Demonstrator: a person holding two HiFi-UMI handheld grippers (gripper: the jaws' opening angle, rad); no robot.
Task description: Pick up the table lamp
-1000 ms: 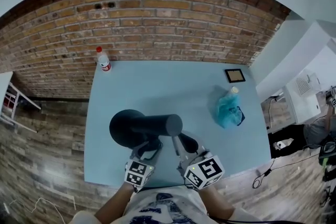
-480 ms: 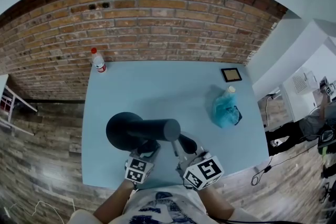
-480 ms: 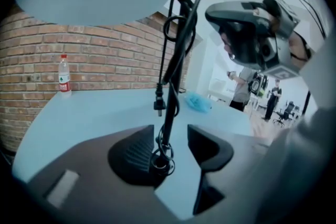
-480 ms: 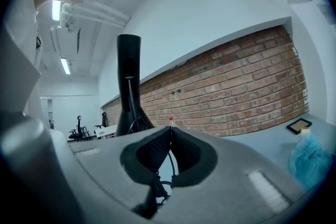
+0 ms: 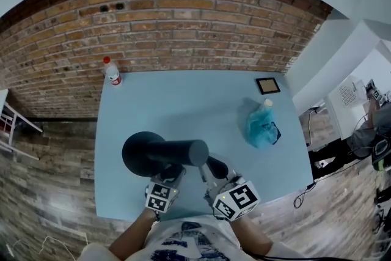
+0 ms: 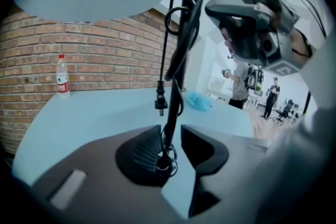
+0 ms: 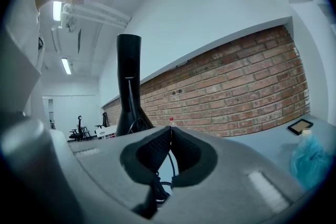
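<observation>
Now left claw (image 6: 171, 132) closing around lamp stem (image 6: 177, 81); right claw (image 7: 170, 135) closed.

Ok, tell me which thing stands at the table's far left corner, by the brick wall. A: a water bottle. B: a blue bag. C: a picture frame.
A: the water bottle stands at the far left corner of the table, close to the brick wall, while the picture frame and the blue bag sit on the right side.

The table lamp (image 5: 162, 153) stands near the table's (image 5: 195, 101) front, bottle (image 5: 111, 71) far left, bag (image 5: 261, 125) right, frame (image 5: 267, 85) beyond
</observation>
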